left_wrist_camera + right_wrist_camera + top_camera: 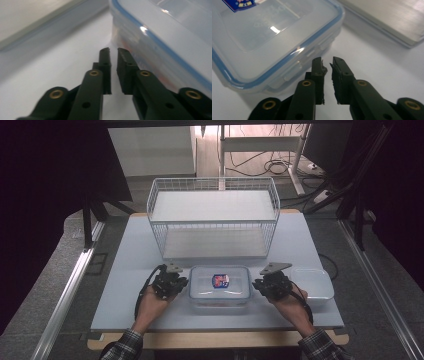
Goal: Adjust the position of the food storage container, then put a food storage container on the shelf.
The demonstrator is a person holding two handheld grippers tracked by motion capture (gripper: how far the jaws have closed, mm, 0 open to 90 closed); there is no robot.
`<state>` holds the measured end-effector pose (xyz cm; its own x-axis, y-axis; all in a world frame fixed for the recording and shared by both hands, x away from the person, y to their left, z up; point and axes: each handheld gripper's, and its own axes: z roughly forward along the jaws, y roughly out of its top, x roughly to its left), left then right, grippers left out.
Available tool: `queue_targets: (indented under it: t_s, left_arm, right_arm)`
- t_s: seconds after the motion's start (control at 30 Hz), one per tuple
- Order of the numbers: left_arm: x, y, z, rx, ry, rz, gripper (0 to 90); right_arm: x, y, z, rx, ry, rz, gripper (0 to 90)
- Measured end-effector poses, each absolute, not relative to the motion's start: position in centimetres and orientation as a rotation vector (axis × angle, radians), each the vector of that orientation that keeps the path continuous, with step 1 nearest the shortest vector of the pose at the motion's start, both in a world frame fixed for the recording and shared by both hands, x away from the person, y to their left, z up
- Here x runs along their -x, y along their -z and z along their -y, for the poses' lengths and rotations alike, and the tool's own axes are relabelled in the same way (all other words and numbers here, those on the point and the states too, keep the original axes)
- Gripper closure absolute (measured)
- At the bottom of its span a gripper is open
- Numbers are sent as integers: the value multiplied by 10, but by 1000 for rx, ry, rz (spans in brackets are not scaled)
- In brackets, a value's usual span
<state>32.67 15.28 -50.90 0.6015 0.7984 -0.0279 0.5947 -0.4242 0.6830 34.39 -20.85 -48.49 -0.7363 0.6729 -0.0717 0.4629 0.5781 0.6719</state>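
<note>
The box [220,287] sits at the table's [125,270] near edge, between your grippers. Left gripper [113,50] and right gripper [327,60] are nearly closed, grasping nothing. Expect rigid, smooth, slippery plastic; grip it by the side latches [292,71], not the lid.

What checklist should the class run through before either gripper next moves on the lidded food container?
1. Lid sits flat on the clear container: ok.
2. Left gripper holds nothing, jaws a narrow gap apart beside the container's side wall: ok.
3. Right gripper holds nothing, tips close to a side latch and not gripping it: ok.
4. All four latches snapped down: cannot tell.
5. Wire basket stands apart behind the container: ok.
6. Second container lies close beside the right hand; room to swing: cannot tell.
</note>
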Motion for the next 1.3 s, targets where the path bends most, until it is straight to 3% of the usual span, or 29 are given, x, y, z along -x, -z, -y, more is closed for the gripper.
queue_targets:
  t_s: [0.03, 0.07, 0.13, 0.3, 0.67, 0.87, 1.07, 1.3]
  left_arm:
    - [-323, 507, -156, -2158, -400, -1092, 786]
    - [-319, 505, -161, -2152, -403, -1087, 750]
    - [-308, 498, -171, -2122, -422, -1061, 729]
    - [-292, 491, -177, -2057, -427, -1025, 494]
    - [-263, 497, -176, -2095, -362, -949, 166]
    - [-262, 497, -173, -2109, -336, -935, 121]
    - [-264, 502, -170, -2124, -424, -900, 63]
    - [-270, 502, -170, -2092, -403, -909, 77]
  right_arm:
    - [-343, 482, 213, -933, -944, -2481, 764]
    - [-342, 478, 219, -955, -973, -2467, 689]
    - [-341, 476, 222, -974, -999, -2459, 654]
    - [-332, 467, 231, -969, -1082, -2417, 490]
    - [-319, 466, 232, -922, -1202, -2435, 244]
    - [-316, 471, 225, -882, -1201, -2473, 193]
    - [-318, 472, 225, -875, -1219, -2474, 124]
    - [-322, 473, 223, -877, -1214, -2474, 54]
